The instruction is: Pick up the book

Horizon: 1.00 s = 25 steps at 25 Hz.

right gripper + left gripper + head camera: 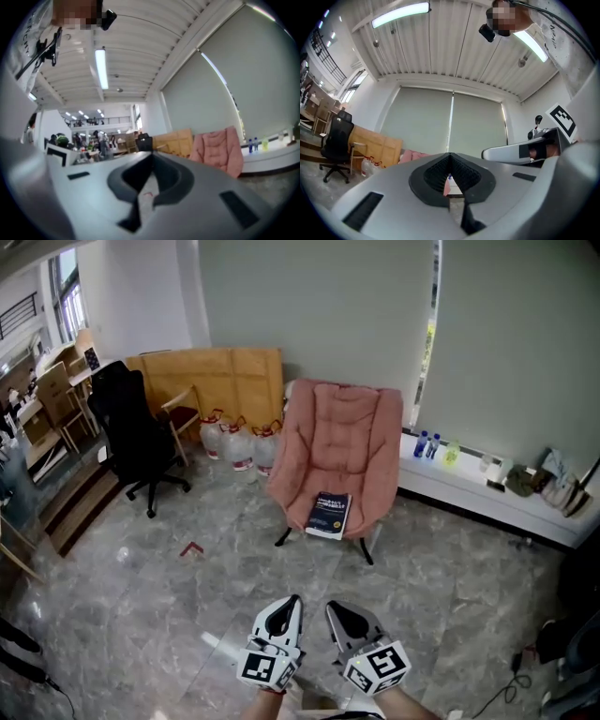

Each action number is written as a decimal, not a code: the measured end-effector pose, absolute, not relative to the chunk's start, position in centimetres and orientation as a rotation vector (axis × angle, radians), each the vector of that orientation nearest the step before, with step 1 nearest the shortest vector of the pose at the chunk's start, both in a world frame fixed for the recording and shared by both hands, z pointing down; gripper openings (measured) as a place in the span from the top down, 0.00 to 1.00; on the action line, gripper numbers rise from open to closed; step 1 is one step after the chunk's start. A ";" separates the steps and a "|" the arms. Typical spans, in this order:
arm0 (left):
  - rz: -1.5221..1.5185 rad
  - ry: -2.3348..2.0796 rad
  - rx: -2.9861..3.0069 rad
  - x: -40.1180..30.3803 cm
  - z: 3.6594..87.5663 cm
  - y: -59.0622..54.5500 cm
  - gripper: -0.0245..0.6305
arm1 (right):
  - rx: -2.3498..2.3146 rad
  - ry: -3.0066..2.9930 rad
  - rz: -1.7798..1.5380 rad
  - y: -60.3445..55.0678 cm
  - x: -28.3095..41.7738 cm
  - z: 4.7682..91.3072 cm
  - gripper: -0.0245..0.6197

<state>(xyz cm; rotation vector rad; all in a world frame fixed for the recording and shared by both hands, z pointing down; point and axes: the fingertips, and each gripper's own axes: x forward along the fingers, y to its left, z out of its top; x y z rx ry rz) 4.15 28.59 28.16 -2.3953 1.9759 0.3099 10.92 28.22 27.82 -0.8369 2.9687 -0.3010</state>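
Observation:
A dark blue book [328, 515] lies flat on the seat of a pink padded chair [344, 442] against the far wall. Both grippers are low at the near edge of the head view, well short of the chair. My left gripper [293, 600] is shut with nothing in it, its jaw tips meeting in the left gripper view [450, 156]. My right gripper [330, 606] is shut too and empty, its tips touching in the right gripper view [151, 155]. The pink chair [218, 150] shows to the right there; the book is hidden.
A black office chair [134, 434] and a wooden chair stand at the left. Water jugs [236, 442] and flat cardboard [214, 379] sit beside the pink chair. A white ledge [487, 498] with bottles runs along the right wall. A small red scrap [191, 548] lies on the grey stone floor.

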 end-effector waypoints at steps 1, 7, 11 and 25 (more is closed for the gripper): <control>0.311 1.946 -2.418 3.8 28.0 27.6 0.94 | -0.864 2.960 -0.295 27.5 10.4 27.6 0.94; 0.294 1.816 -2.519 0.4 27.2 22.8 0.94 | -1.014 2.900 -0.295 23.2 6.9 27.3 0.94; 0.293 1.779 -2.557 -2.5 27.2 20.3 0.94 | -1.058 2.879 -0.291 21.1 4.0 27.0 0.94; 0.285 1.616 -2.687 -9.0 27.9 15.1 0.94 | -1.261 2.788 -0.267 15.7 -2.8 27.1 0.94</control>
